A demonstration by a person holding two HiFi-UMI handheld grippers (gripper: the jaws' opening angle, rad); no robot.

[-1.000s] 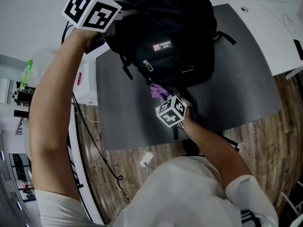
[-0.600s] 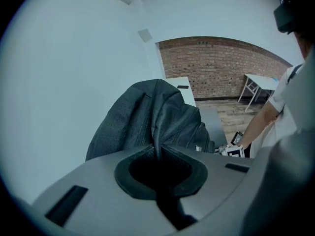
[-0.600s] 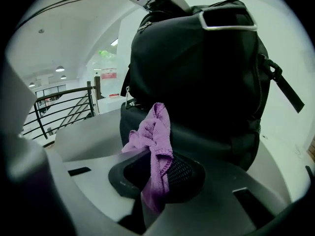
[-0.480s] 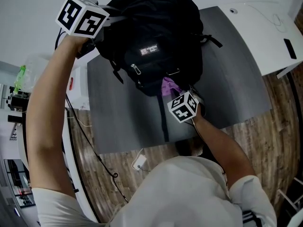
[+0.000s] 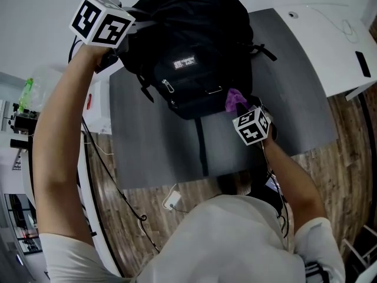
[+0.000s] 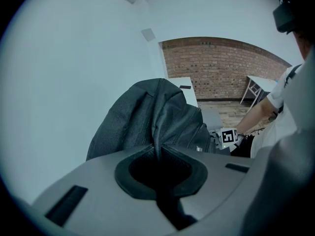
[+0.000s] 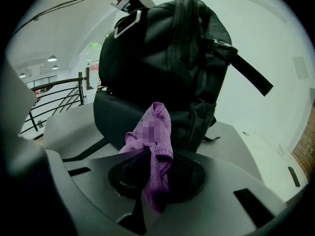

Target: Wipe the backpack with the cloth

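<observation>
- Backpack – black, standing upright on the dark table, its labelled front turned toward me in the head view and a loose strap trailing to the near edge.
- I have the purple cloth bunched against the lower right corner of that front. A second ago it sat nearer the middle, under the zip pull, so the stroke has run along the bottom of the front pocket toward my right.
- My right gripper is clenched on the cloth, with a tuft standing out of the jaws toward the bag. Its marker cube has travelled right with the stroke.
- My left gripper is clamped on a fold of fabric at the top of the backpack and has not shifted, so it keeps the bag upright against the wiping push.
- I judge the lower band of the front done up to its right end. The upper front and the sides are probably still to wipe, so the next pass should step upward or round the corner.
</observation>
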